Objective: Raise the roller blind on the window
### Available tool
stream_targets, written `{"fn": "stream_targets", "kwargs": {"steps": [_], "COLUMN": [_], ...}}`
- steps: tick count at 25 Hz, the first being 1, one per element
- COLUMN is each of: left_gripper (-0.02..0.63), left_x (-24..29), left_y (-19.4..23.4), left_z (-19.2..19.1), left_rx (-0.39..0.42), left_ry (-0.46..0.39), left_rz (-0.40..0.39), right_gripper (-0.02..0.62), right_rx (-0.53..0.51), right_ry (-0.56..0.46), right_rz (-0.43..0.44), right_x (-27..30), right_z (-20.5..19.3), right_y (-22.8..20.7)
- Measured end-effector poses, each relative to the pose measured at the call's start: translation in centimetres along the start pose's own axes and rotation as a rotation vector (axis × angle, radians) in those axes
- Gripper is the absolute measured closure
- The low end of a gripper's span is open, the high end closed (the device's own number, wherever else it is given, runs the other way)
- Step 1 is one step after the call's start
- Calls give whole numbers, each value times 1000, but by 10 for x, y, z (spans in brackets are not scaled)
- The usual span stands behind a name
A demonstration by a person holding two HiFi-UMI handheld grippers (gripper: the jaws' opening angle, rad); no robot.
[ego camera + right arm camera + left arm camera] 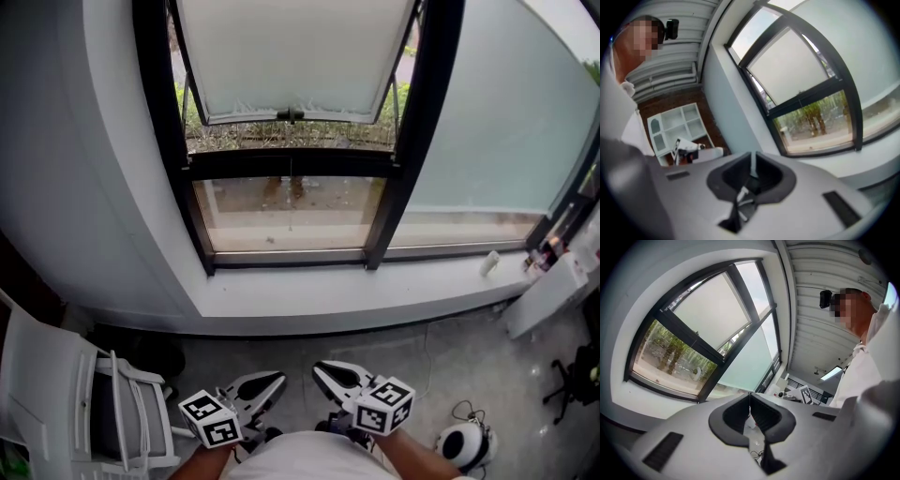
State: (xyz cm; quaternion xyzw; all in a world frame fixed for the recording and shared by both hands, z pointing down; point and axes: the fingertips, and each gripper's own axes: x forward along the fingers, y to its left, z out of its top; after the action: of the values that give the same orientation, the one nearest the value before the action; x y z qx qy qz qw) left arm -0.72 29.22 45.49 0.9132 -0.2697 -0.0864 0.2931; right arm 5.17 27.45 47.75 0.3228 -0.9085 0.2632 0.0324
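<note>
Daylight enters through the window (300,141) at top centre; floor at bottom is dimmer. Gripper views: heavy fisheye bending, dark corner vignette; right gripper view is softly blurred.

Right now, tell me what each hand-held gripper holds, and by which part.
Nothing is held: the left hand-held gripper and the right hand-held gripper are both shut and empty.

Open floor (309,349) toward window (291,165); white rack (52,380) left
</note>
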Motion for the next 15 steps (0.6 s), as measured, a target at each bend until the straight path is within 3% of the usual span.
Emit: {"fn": "stream_targets", "kwargs": {"steps": [15], "left_gripper": [583], "left_x": [-39], "left_y": [44], "left_z": [46], "left_rx": [77], "left_ry": [-38], "left_rz": [49], "right_gripper": [566], "right_rx": [-10], "right_ry": [-75], "right_rz": [-121], "right_x": [29], "right_z": [15], "right_y": [1]}}
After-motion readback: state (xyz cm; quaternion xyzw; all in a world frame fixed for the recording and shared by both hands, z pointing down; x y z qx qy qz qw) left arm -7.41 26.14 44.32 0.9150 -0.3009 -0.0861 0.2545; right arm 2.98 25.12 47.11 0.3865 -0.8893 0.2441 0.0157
